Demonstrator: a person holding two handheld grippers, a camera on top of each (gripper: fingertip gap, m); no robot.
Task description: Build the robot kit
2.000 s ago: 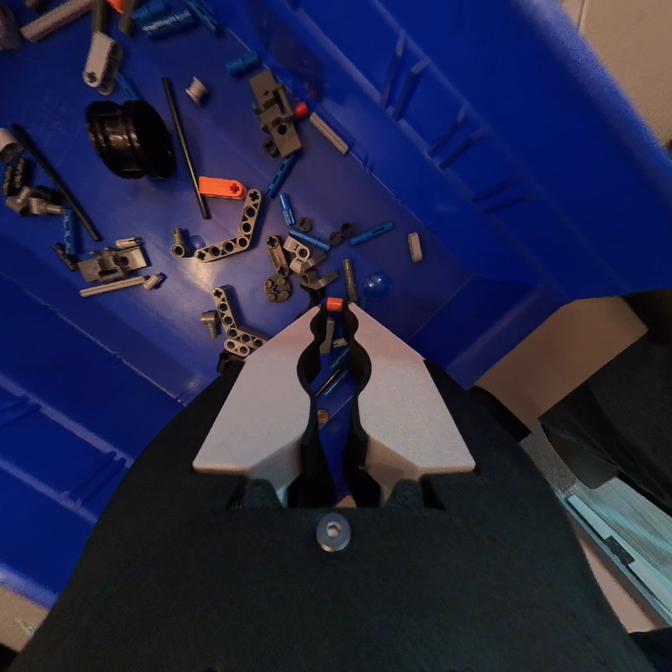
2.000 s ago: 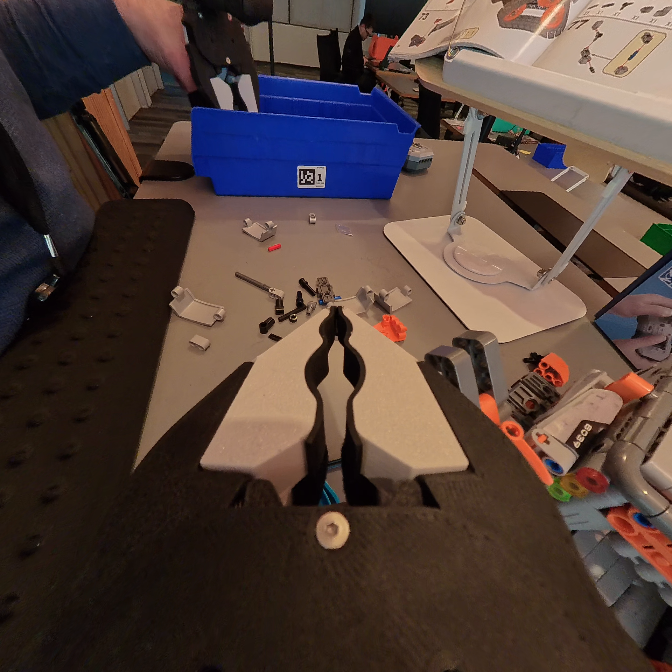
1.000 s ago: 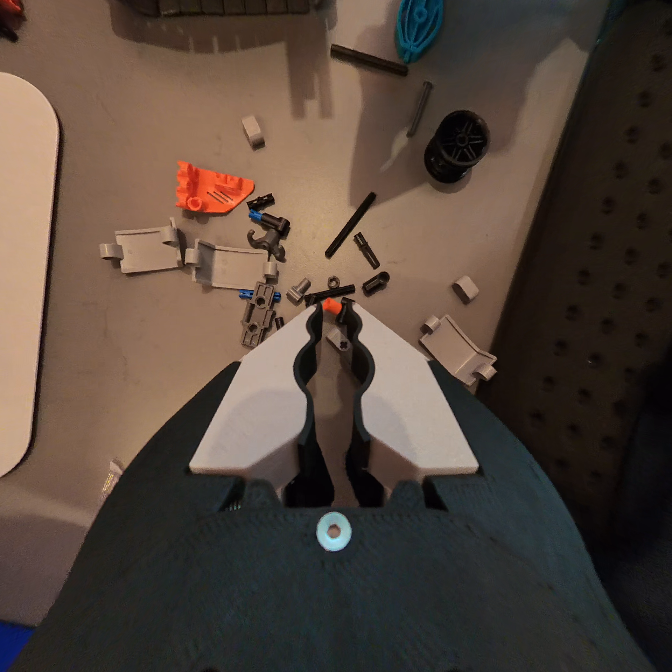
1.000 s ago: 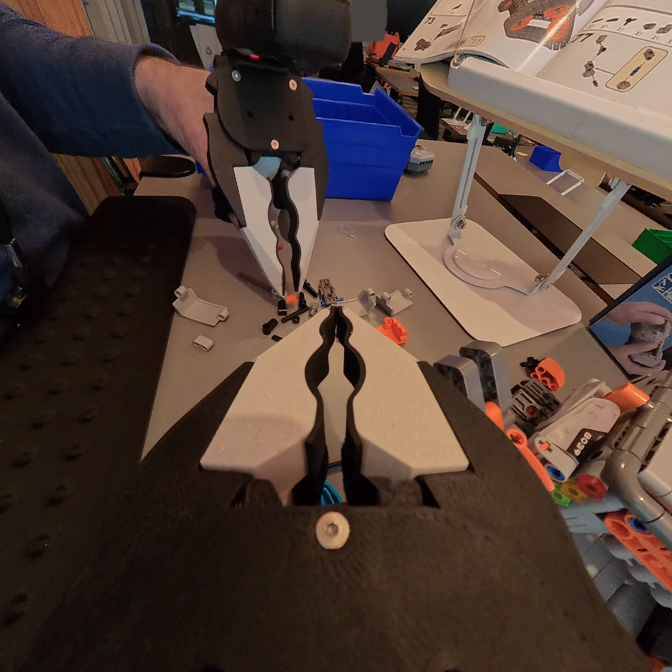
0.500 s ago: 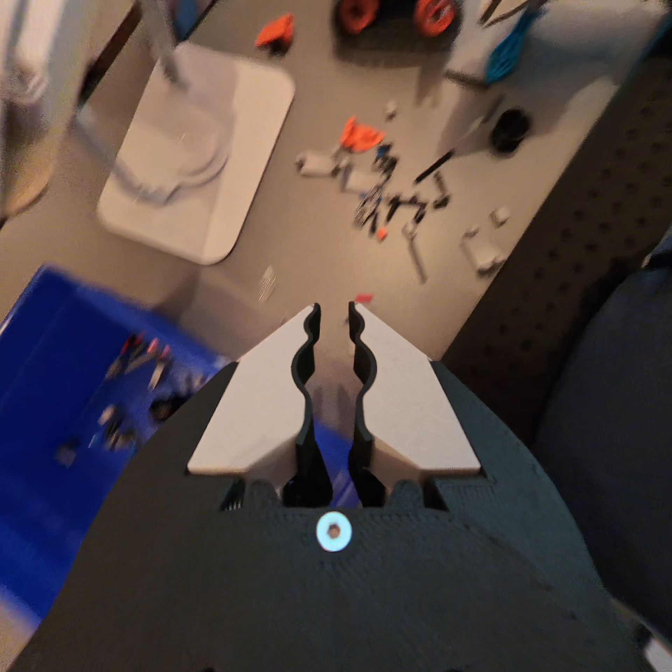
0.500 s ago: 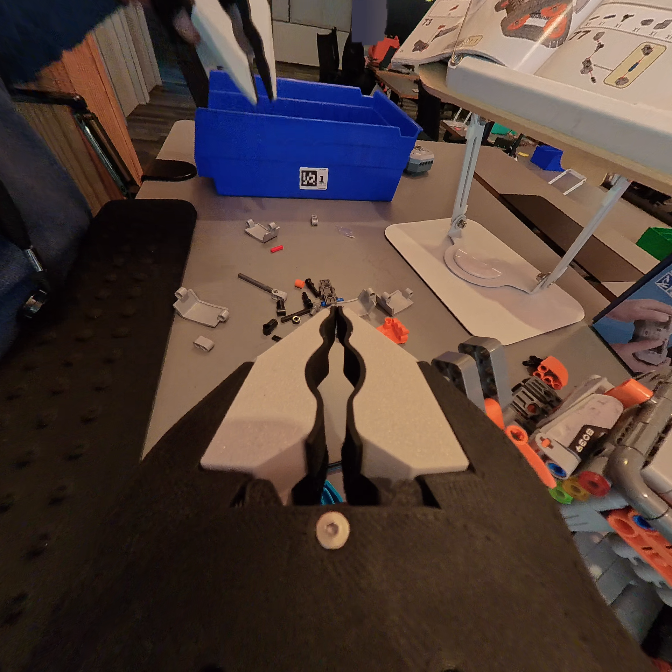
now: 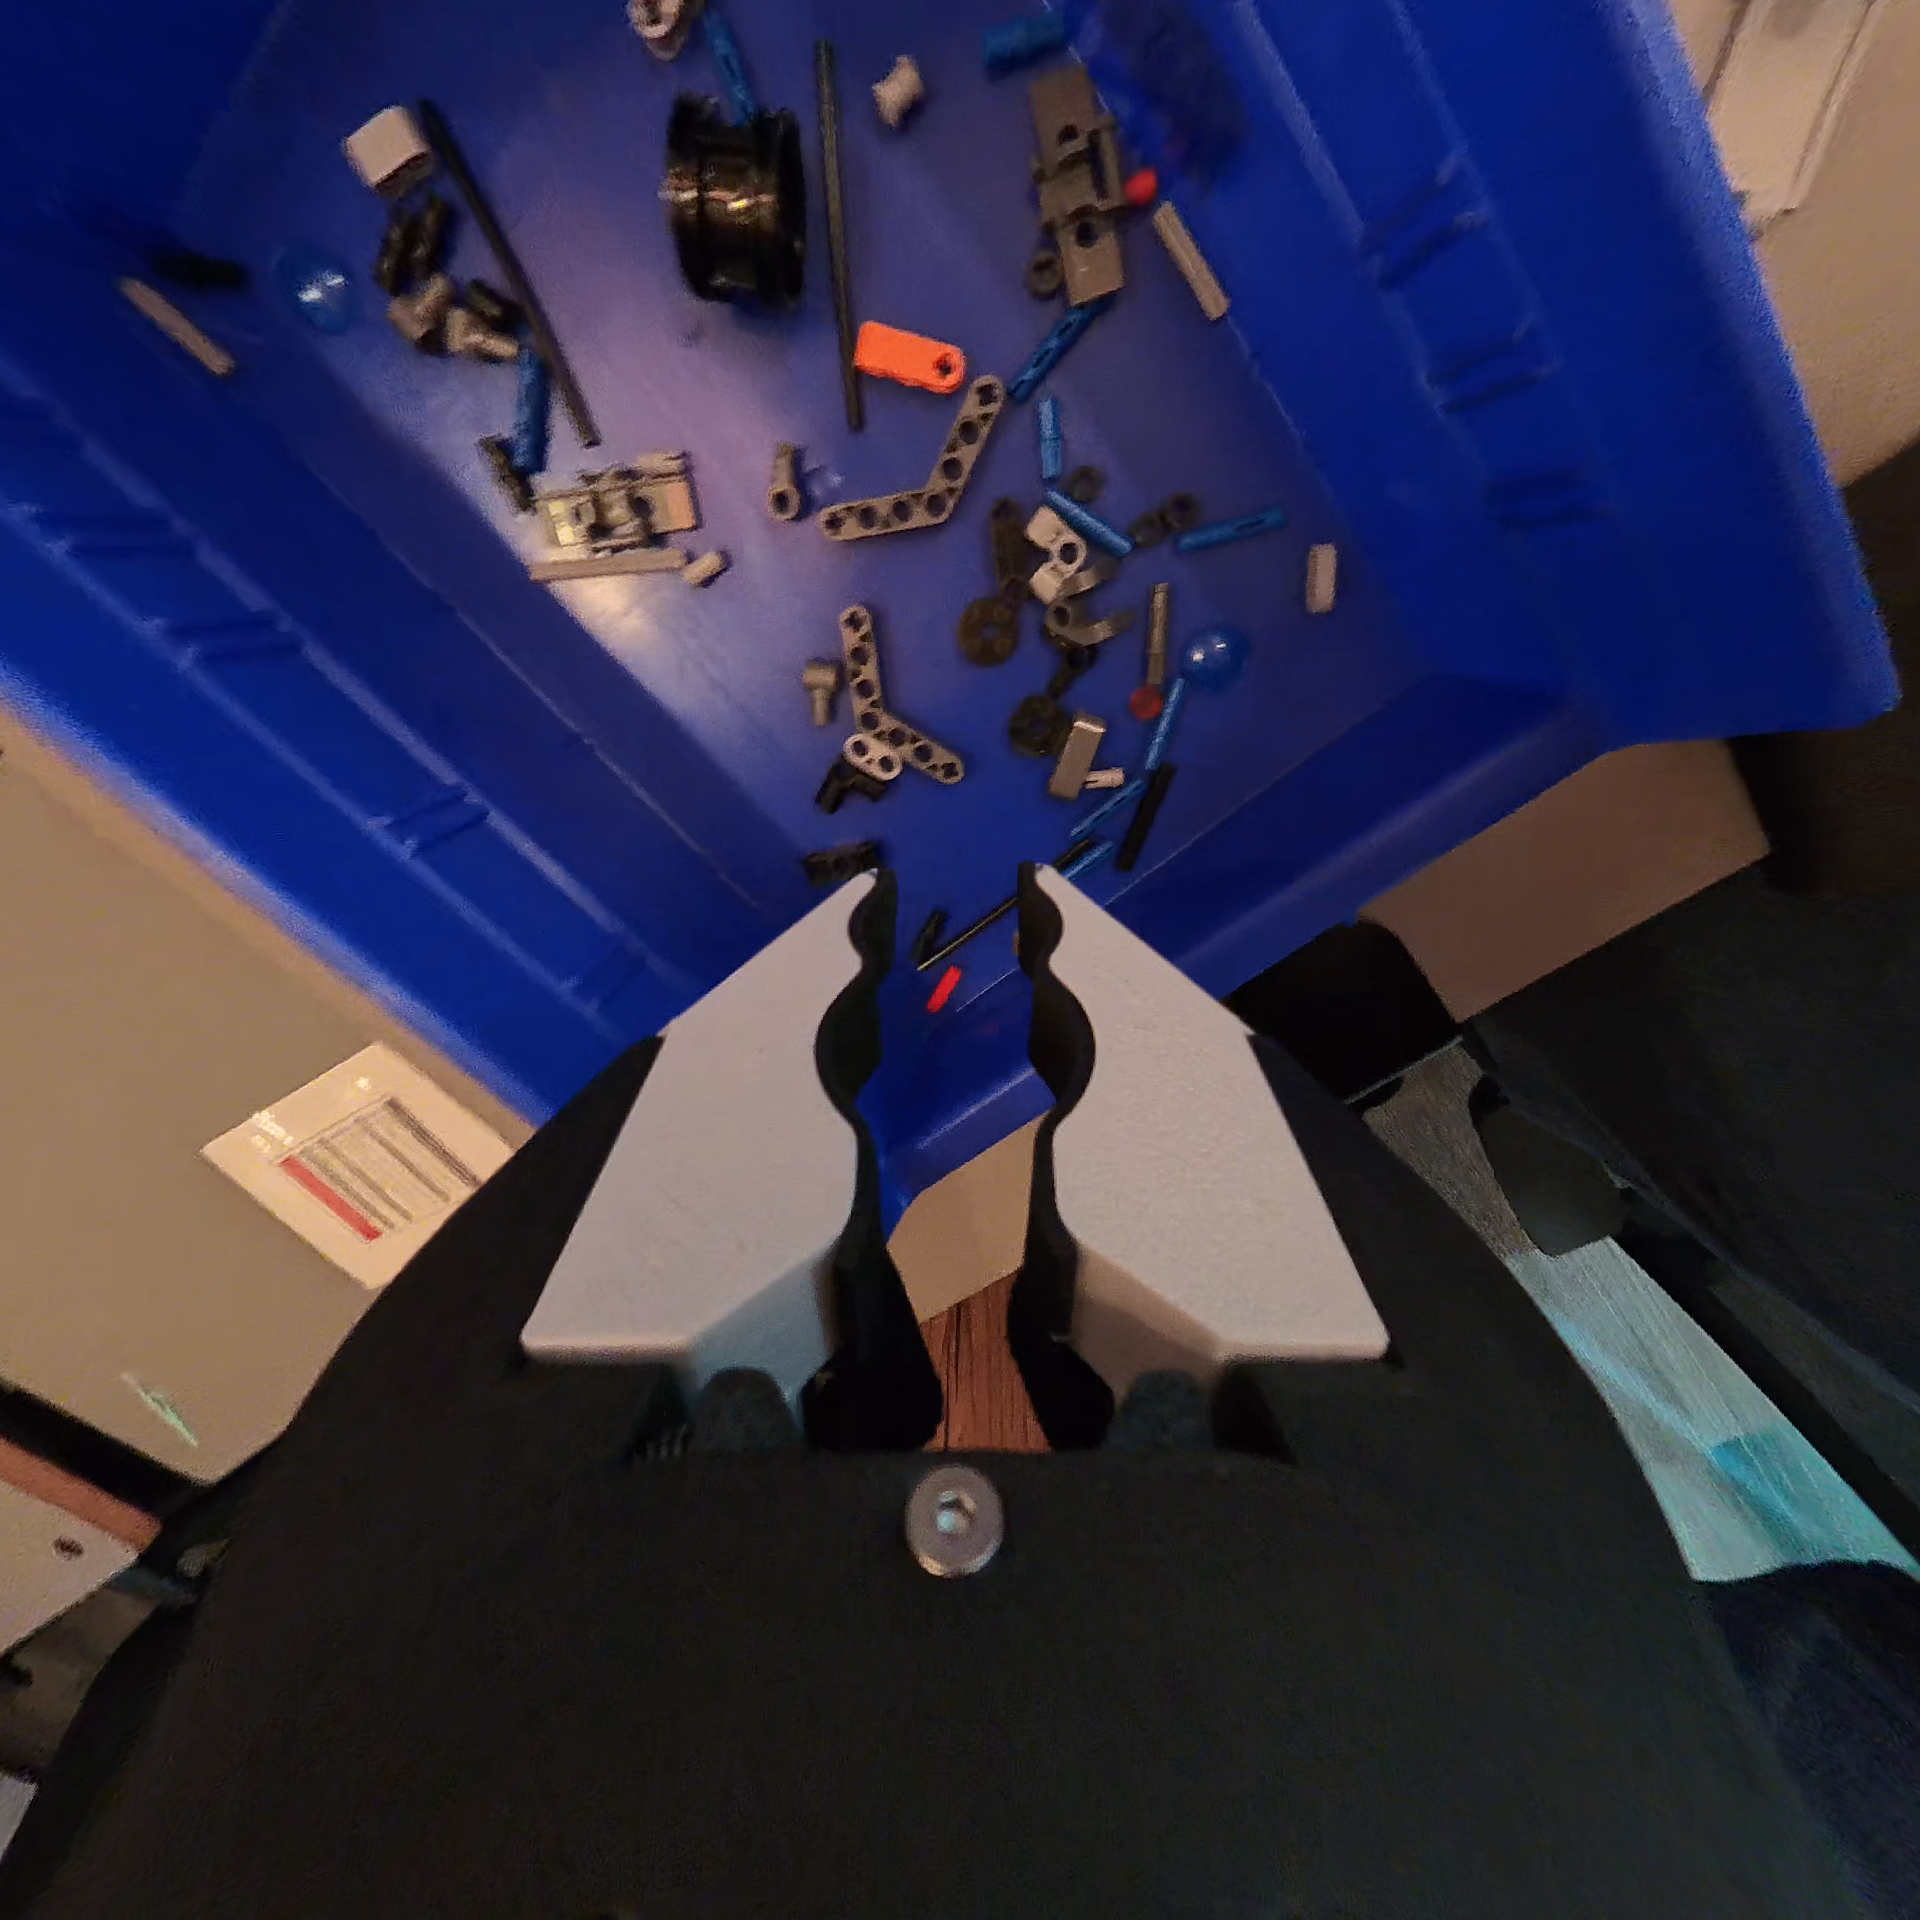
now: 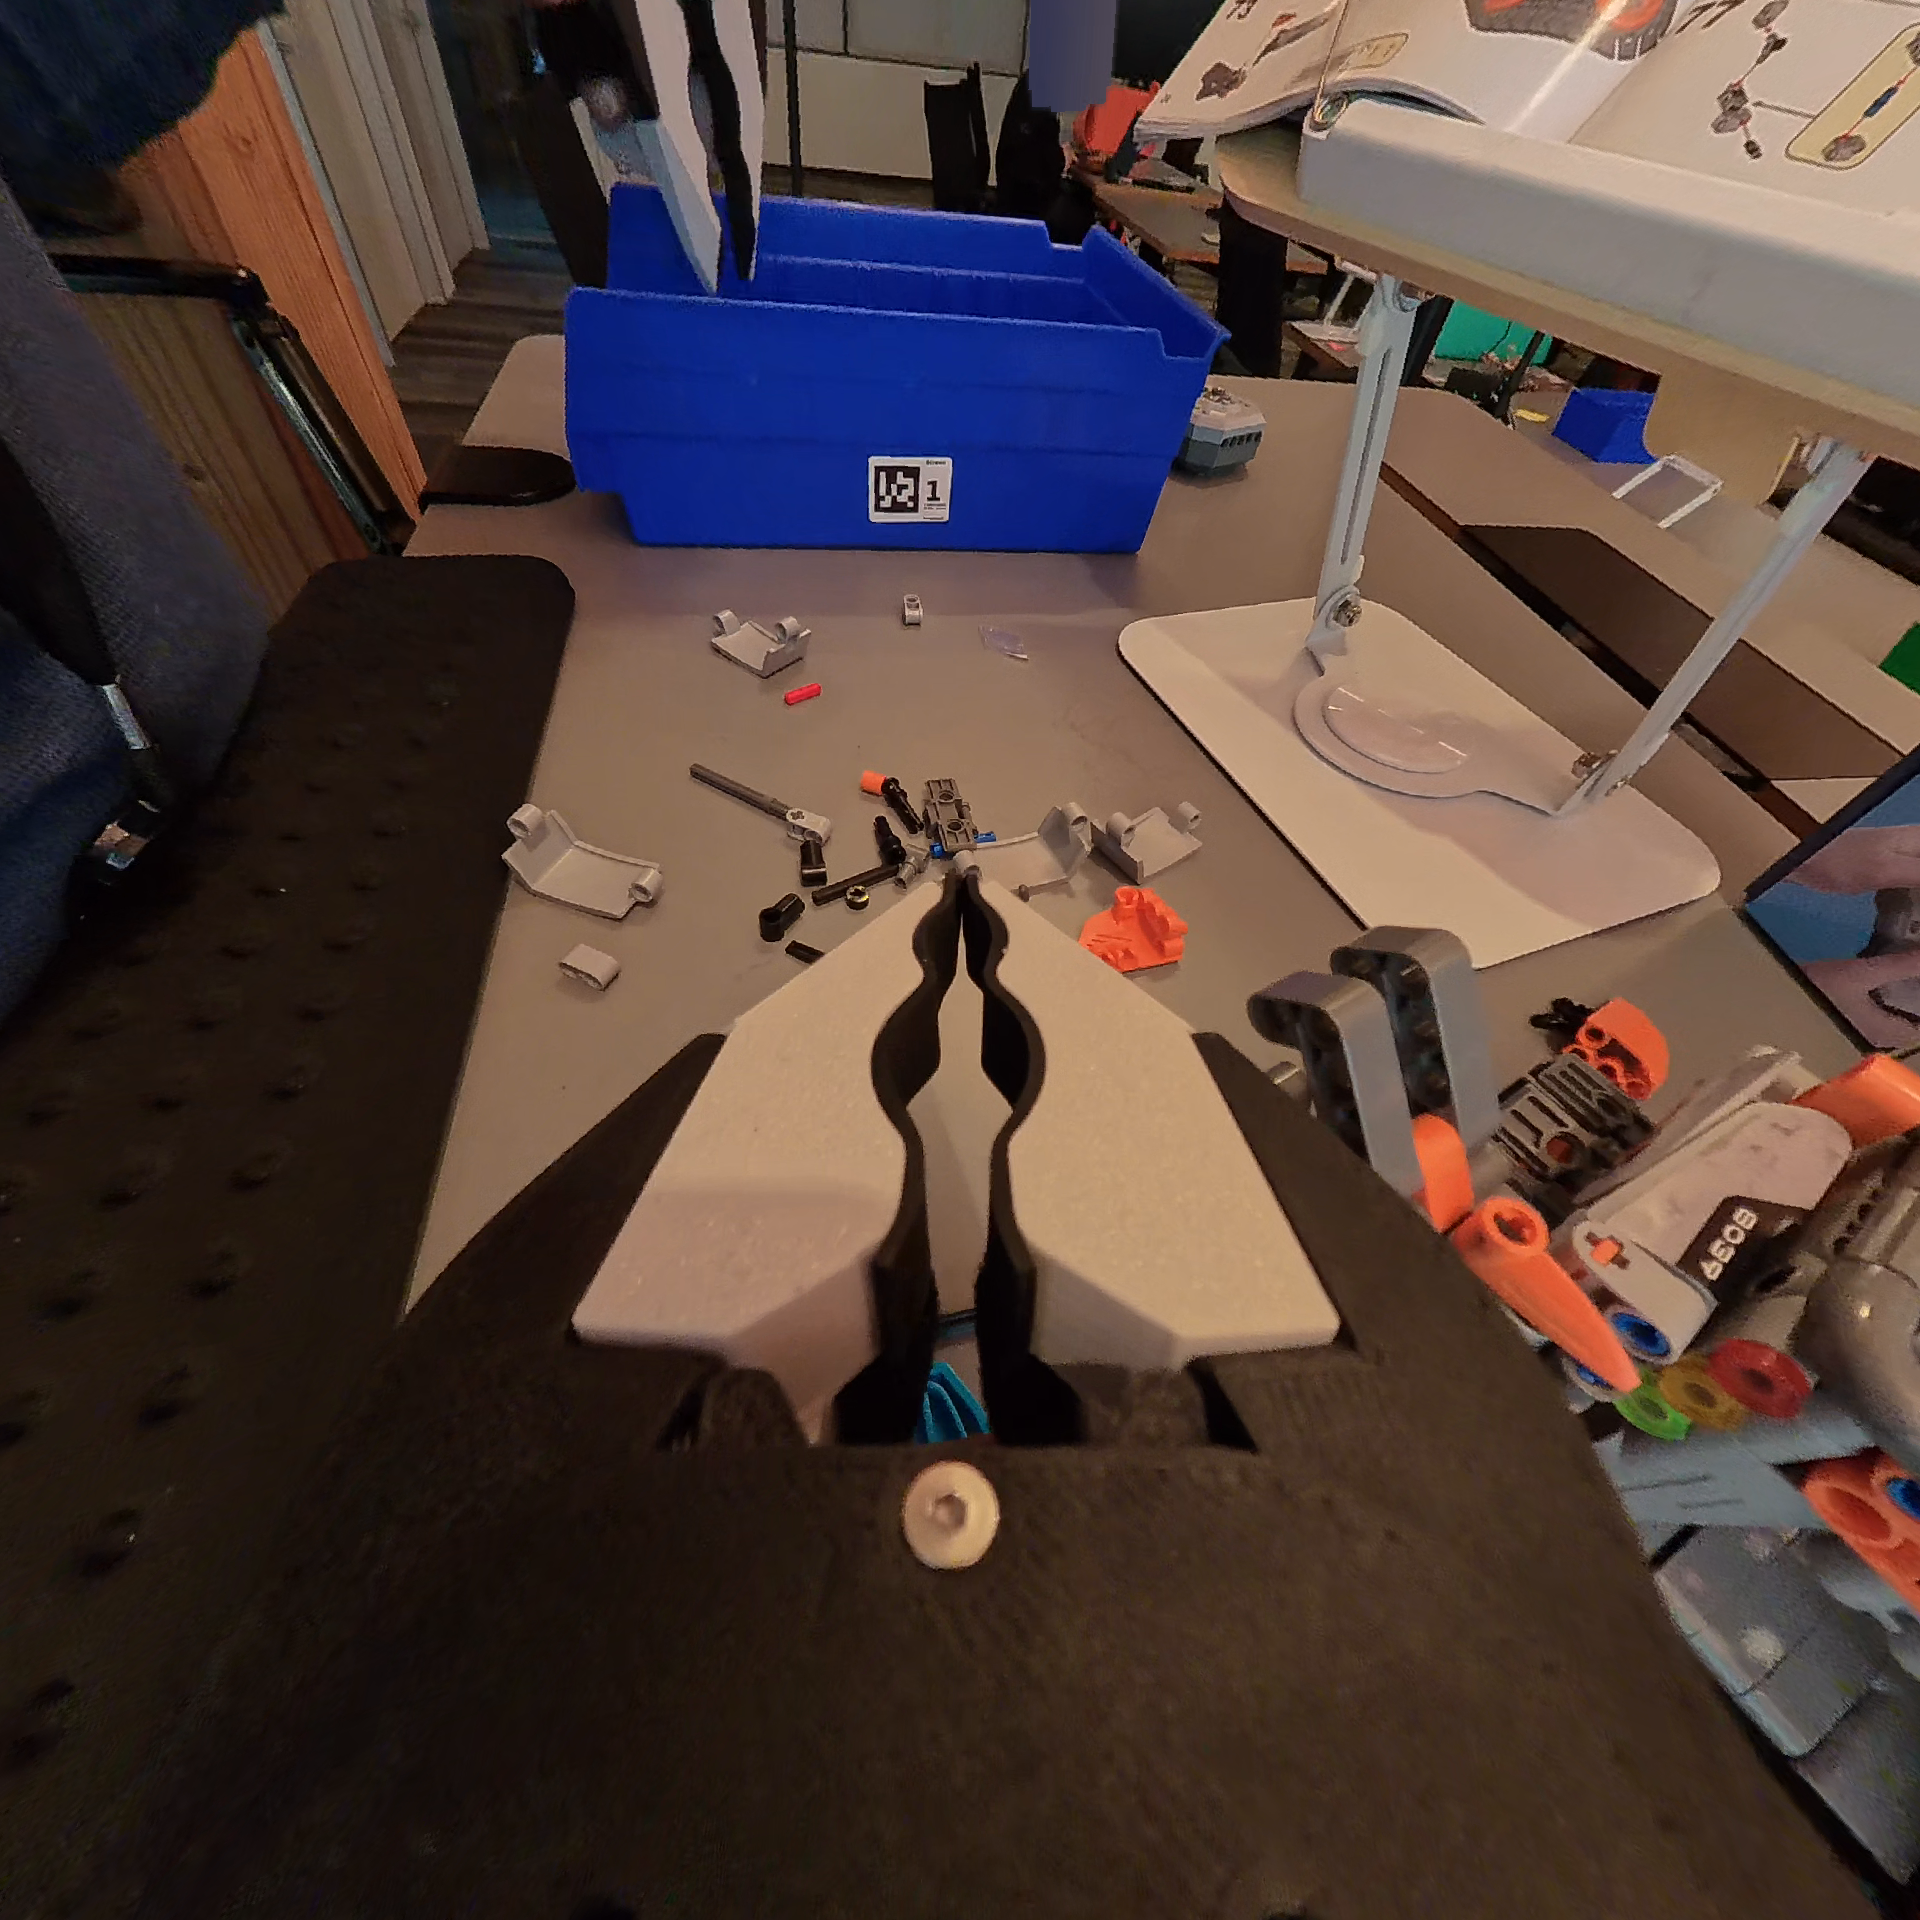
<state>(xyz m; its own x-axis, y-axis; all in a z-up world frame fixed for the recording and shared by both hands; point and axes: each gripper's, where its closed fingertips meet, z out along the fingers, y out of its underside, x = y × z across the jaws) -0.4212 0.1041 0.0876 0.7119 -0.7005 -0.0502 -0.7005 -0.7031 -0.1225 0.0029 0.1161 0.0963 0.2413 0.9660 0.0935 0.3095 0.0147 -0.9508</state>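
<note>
Here the left gripper (image 7: 956, 883) hangs above the near corner of the blue bin (image 7: 312, 727), with its jaws apart and nothing between them. Through the gap a small red pin (image 7: 942, 988) and a thin black rod (image 7: 971, 933) show on the floor of the bin, below the tips and not touching them. Farther in, the bin holds many loose building parts: a black wheel (image 7: 736, 213), a long black axle (image 7: 837, 239), an orange piece (image 7: 906, 356) just beside that axle, a bent grey beam (image 7: 925, 473) and a blue ball (image 7: 1214, 657) near the right wall. The picture is a little blurred, so the smallest parts are hard to name. In the right wrist view the same gripper (image 8: 717, 208) shows far off, its tips pointing down at the bin (image 8: 883, 416), which stands at the far side of the table (image 8: 644, 1039) and carries a white sticker on its front.

The right gripper (image 8: 958, 881) is low over the table with its jaws pressed together; no part is seen between them. Its tips are near a scatter of black and grey parts, and an orange block (image 8: 1132, 928) lies just to their right. A half-built model (image 8: 1662, 1195) in grey, white and orange sits at the right, and a white stand (image 8: 1403, 748) holds an open booklet (image 8: 1558, 62) above.
</note>
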